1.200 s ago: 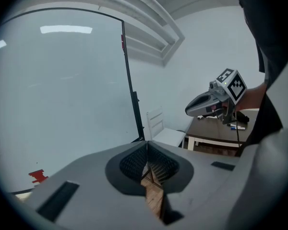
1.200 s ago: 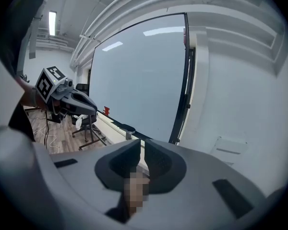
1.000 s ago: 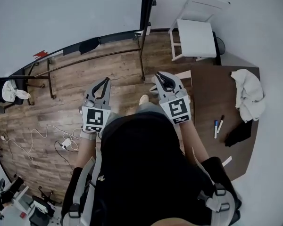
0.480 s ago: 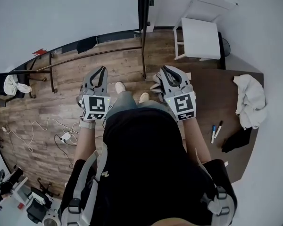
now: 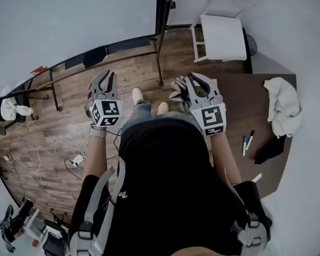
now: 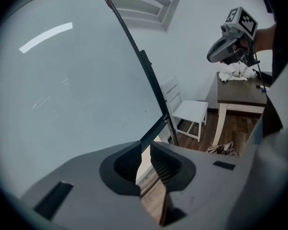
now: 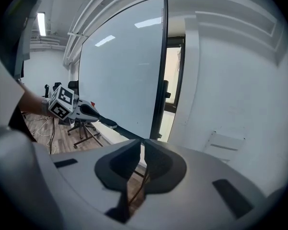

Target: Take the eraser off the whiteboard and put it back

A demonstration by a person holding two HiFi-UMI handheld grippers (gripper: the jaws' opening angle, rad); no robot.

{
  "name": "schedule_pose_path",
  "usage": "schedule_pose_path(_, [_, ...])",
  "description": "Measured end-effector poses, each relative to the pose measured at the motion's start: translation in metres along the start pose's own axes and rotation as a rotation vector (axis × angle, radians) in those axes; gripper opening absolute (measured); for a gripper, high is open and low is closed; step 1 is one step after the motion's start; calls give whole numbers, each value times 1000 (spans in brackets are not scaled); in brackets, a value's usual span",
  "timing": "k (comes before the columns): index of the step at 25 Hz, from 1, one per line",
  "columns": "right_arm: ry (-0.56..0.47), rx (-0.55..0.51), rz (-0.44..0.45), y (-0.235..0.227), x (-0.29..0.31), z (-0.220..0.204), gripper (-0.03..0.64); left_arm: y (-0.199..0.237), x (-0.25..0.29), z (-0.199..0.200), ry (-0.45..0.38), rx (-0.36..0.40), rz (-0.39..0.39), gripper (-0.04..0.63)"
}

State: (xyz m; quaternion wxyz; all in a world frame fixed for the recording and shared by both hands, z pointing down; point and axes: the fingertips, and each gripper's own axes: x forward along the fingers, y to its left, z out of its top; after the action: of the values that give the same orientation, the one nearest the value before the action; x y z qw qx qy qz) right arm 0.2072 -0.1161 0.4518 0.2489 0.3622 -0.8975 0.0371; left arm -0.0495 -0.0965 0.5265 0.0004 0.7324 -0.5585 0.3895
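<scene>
Left gripper (image 6: pixel 145 150) short of whiteboard (image 5: pixel 69 20), jaws just been opening, narrow gap, nothing between. Right gripper (image 7: pixel 141 143) near whiteboard's right end, jaws all but together, empty. Likely eraser (image 5: pixel 97 54), dark block on whiteboard's lower edge, untouched. Probably light, stiff-backed, soft felt face, perhaps magnet-held; best pinched across long sides of hard back, jaws wider than now.

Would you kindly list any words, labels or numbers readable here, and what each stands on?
None can be read.
The whiteboard is blank.
The marker cubes, left and right, show only black-and-white square patterns, no letters.
Any print on the pens on the table is too small to read.
</scene>
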Motion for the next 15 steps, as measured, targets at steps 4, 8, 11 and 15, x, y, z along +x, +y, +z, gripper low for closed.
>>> schedule_pose_path(4, [32, 7, -26, 4, 12, 2, 35, 12, 18, -21, 40, 73, 5, 70])
schedule_pose_path(8, [52, 17, -41, 12, 26, 6, 35, 22, 34, -39, 69, 120, -20, 108])
schedule_pose_path(11, [64, 20, -52, 19, 37, 10, 35, 29, 47, -52, 91, 140, -45, 142])
schedule_pose_path(15, [77, 24, -69, 27, 51, 16, 35, 40, 63, -68, 112, 218, -53, 176])
